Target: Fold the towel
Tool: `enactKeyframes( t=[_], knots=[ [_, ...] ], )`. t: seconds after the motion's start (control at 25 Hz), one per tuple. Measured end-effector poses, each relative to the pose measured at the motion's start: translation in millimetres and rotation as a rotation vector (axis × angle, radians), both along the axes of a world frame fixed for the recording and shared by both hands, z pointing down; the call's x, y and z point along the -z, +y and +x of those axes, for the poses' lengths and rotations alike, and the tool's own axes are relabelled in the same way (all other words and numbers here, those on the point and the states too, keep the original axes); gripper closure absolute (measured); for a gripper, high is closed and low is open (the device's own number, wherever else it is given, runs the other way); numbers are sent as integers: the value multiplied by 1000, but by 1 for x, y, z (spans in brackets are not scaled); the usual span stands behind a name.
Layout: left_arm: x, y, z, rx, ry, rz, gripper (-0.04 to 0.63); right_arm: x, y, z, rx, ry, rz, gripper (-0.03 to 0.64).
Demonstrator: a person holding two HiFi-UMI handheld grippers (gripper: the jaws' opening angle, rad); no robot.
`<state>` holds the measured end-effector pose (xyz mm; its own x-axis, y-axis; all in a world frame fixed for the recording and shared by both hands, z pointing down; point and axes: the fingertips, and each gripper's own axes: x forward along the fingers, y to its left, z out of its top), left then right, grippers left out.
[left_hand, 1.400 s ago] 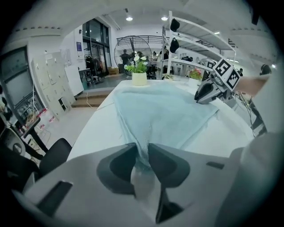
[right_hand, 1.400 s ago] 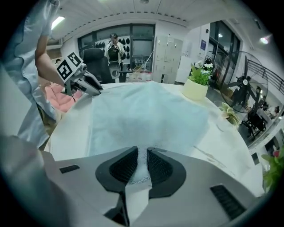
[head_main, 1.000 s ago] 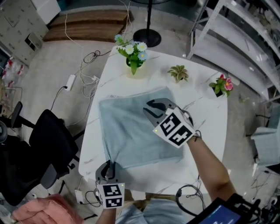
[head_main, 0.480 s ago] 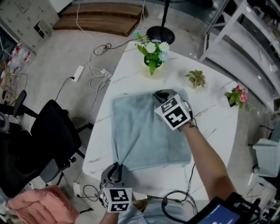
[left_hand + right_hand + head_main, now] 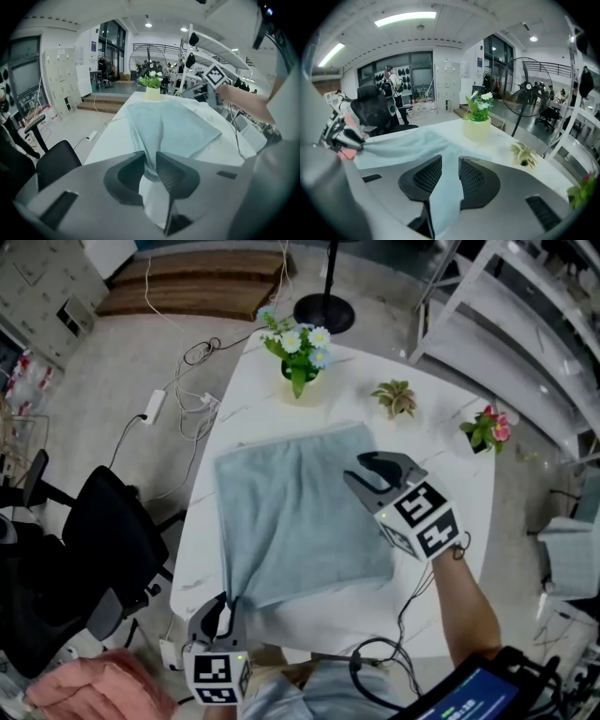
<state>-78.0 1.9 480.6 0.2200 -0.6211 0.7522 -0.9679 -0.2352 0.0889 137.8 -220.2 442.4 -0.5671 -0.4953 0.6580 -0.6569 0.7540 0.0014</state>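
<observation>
A light blue towel (image 5: 295,521) lies spread on the white marble table (image 5: 441,456). Its near-left corner is lifted off the table edge. My left gripper (image 5: 222,610) is shut on that corner. In the left gripper view the cloth (image 5: 173,124) runs up from between the left gripper (image 5: 150,157)'s pads; those jaws have just eased a little wider and still pinch the cloth. My right gripper (image 5: 354,468) hovers over the towel's right part. Its jaws have just been opening and grip nothing. In the right gripper view the towel (image 5: 408,143) lies below the right gripper (image 5: 450,161).
A pot of white and blue flowers (image 5: 298,362), a small green plant (image 5: 396,397) and a pink-flowered plant (image 5: 483,427) stand along the table's far side. A black chair (image 5: 103,540) and floor cables (image 5: 178,399) are at the left. Metal shelving (image 5: 525,324) is at the right.
My right gripper has drawn back from the towel's far right corner toward the right edge and its jaws have opened. The left gripper has raised the near-left corner slightly.
</observation>
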Motion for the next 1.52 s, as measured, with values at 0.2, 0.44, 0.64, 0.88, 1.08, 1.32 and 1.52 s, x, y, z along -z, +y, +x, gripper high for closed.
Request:
enactKeyframes(
  t=[0.2, 0.44, 0.64, 0.88, 1.08, 1.32, 1.52],
  knots=[
    [1, -2, -10, 17, 55, -36, 515, -16, 97, 39, 52, 43, -46, 511],
    [10, 5, -12, 67, 109, 55, 481, -68, 165, 29, 155, 114, -110, 526],
    [-5, -21, 37, -203, -89, 166, 577, -72, 170, 30, 160, 178, -50, 528],
    [-44, -9, 32, -295, -147, 2, 586, -80, 187, 39, 141, 218, -79, 548],
    [-44, 16, 41, -340, -82, -46, 586, -83, 216, 49, 98, 234, -125, 548],
    [-45, 46, 47, -381, -53, -50, 586, -87, 256, 59, 42, 240, -170, 548],
    [-27, 43, 49, -362, 26, -11, 584, -73, 261, 67, -115, 114, -215, 484]
  ],
)
